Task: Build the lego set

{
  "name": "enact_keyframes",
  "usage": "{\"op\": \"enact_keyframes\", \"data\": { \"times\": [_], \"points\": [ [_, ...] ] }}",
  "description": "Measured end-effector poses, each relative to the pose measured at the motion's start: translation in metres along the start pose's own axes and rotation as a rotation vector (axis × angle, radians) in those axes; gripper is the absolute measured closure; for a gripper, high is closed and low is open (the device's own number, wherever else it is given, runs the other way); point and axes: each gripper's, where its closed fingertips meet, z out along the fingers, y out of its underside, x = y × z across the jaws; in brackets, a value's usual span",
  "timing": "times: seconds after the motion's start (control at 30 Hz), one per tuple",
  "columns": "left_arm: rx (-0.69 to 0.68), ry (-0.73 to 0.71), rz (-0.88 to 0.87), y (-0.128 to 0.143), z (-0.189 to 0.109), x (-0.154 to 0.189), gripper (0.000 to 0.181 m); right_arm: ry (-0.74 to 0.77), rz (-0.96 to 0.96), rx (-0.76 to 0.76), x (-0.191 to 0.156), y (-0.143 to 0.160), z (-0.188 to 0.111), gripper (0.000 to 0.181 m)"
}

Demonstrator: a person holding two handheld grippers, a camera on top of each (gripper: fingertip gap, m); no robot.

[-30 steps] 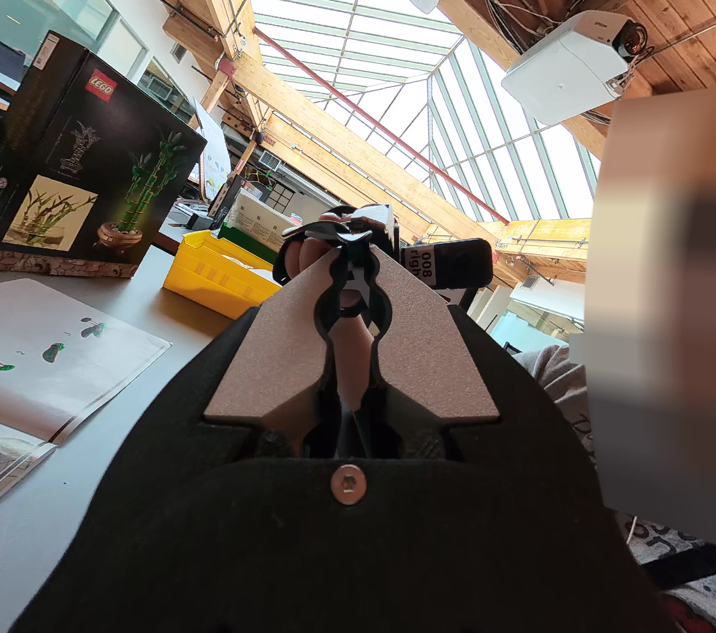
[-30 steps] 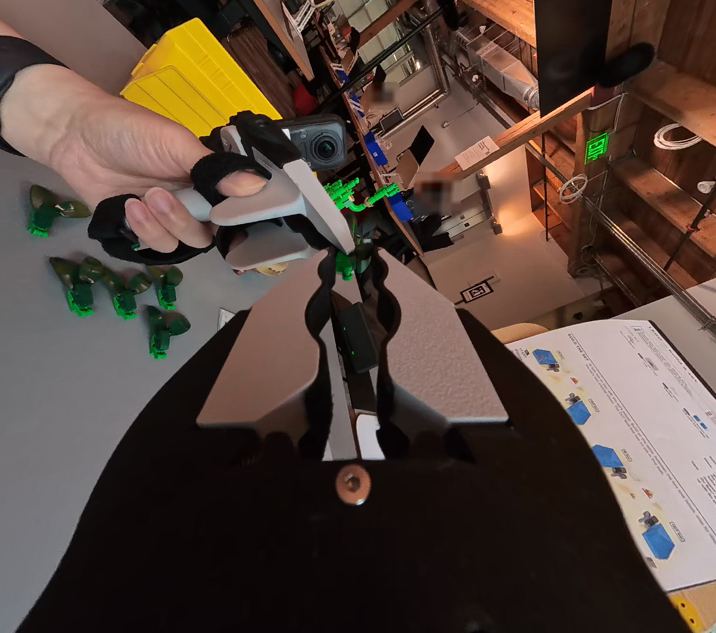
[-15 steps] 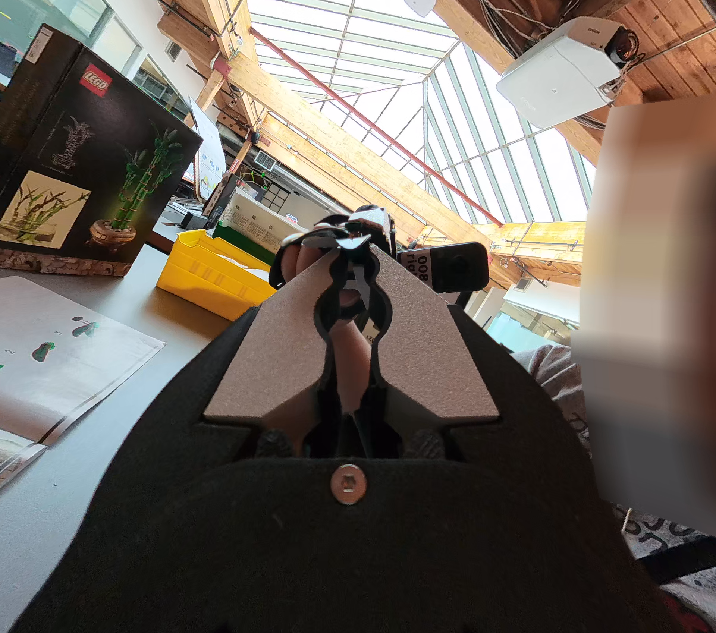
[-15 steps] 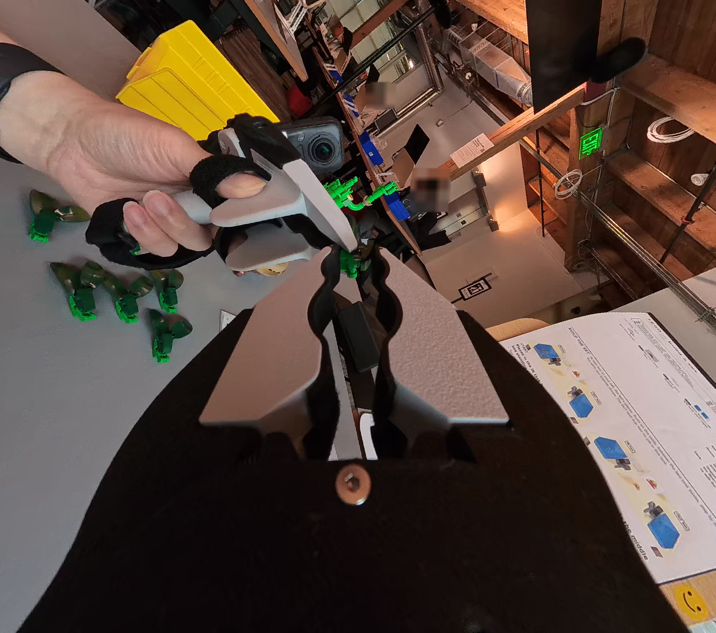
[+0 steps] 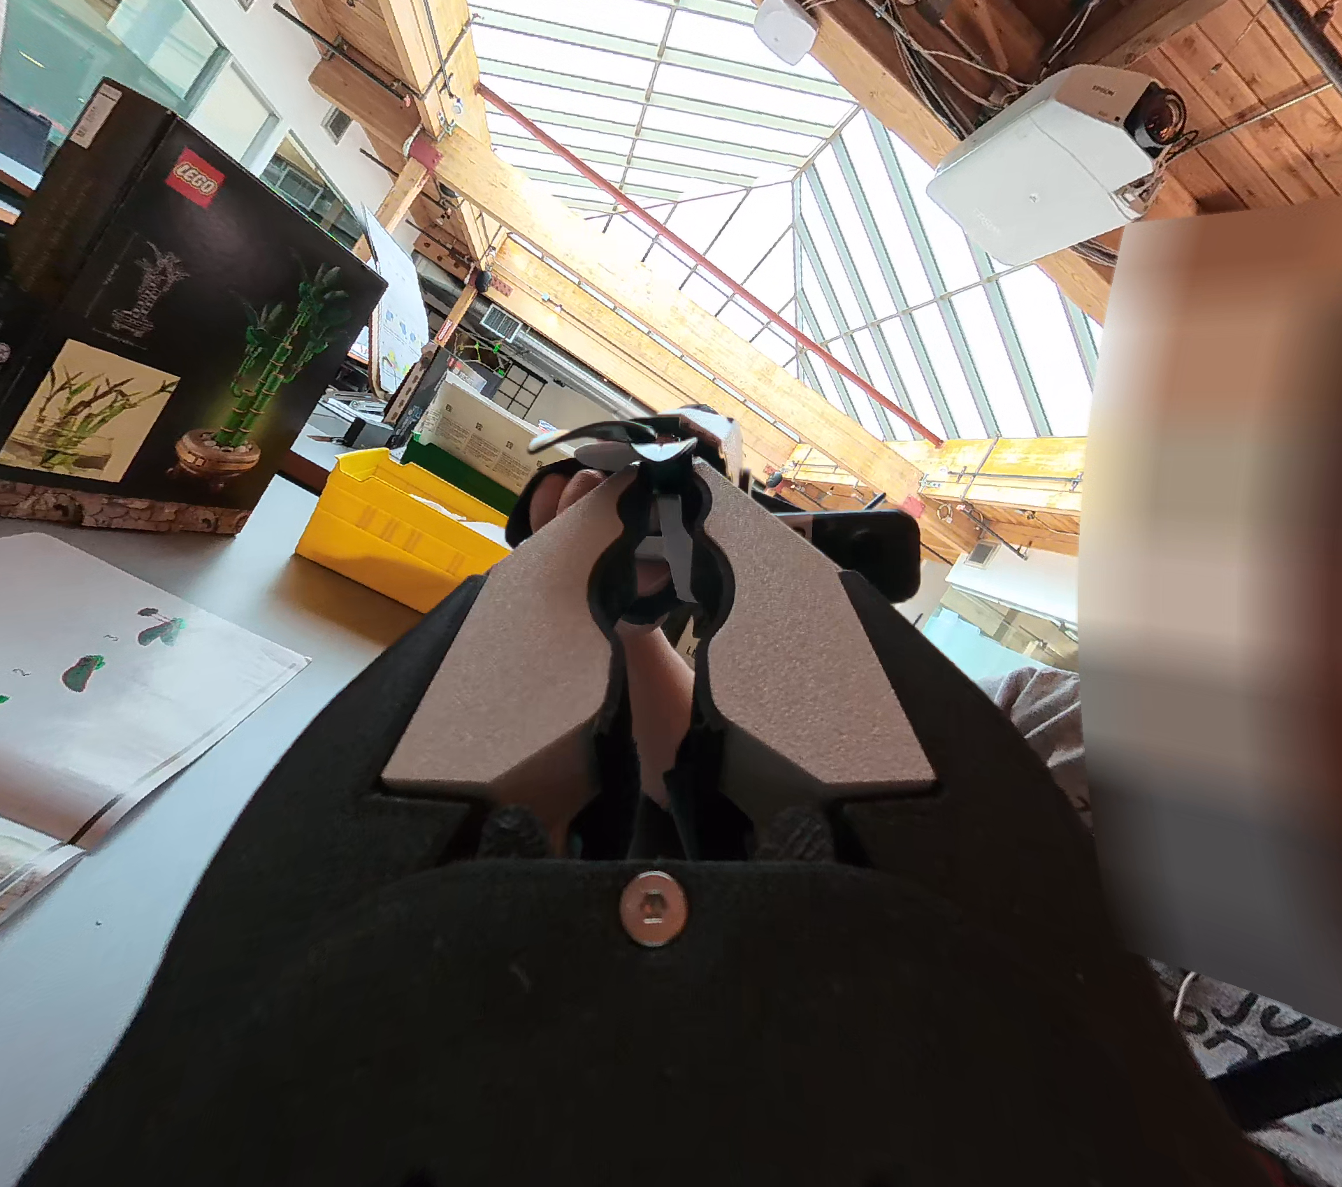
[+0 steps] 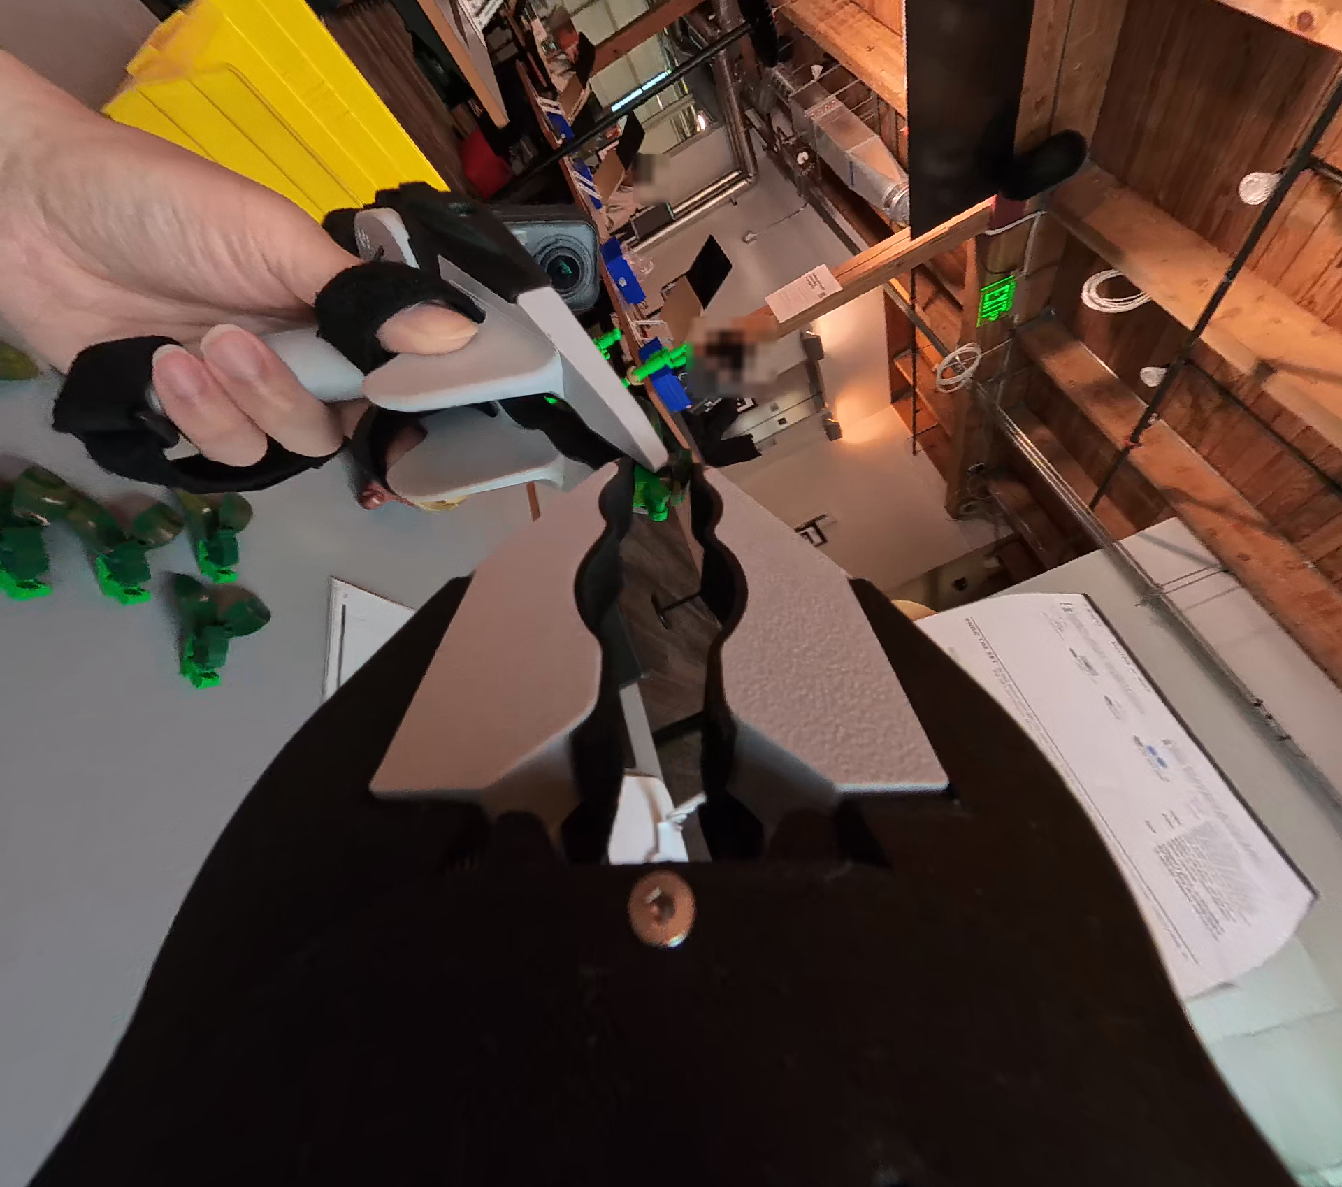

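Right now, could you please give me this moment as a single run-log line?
phase: joining in mid-air | left gripper: at green lego piece | right gripper: shut on green lego piece | table: loose green leaf pieces, yellow bin

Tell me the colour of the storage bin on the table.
Yellow; the storage bin shows best in the left wrist view.
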Motion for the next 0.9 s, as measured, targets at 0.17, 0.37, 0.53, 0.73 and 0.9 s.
{"op": "enact_keyframes", "data": {
  "times": [0.17,0.37,0.53,0.73,0.9],
  "points": [
    [0.016,0.006,0.01,-0.0027,-0.0002,0.003,0.176,0.029,0.015,0.003,0.0025,-0.0026,0.0008,0.168],
    [0.041,0.013,0.028,-0.0053,0.0002,0.0072,0.176,0.072,0.017,0.011,0.005,-0.0063,0.0014,0.169],
    [0.045,0.018,0.033,-0.0046,0.0011,0.0088,0.176,0.081,0.043,0.021,0.0057,-0.0071,-0.0003,0.17],
    [0.05,0.009,0.019,-0.0047,0.0001,0.0052,0.176,0.09,0.006,-0.026,0.0045,-0.0028,0.0009,0.171],
    [0.041,0.004,0.031,-0.004,0.0006,0.0065,0.175,0.105,-0.032,-0.034,0.0044,-0.0041,-0.0001,0.171]
  ]
}}
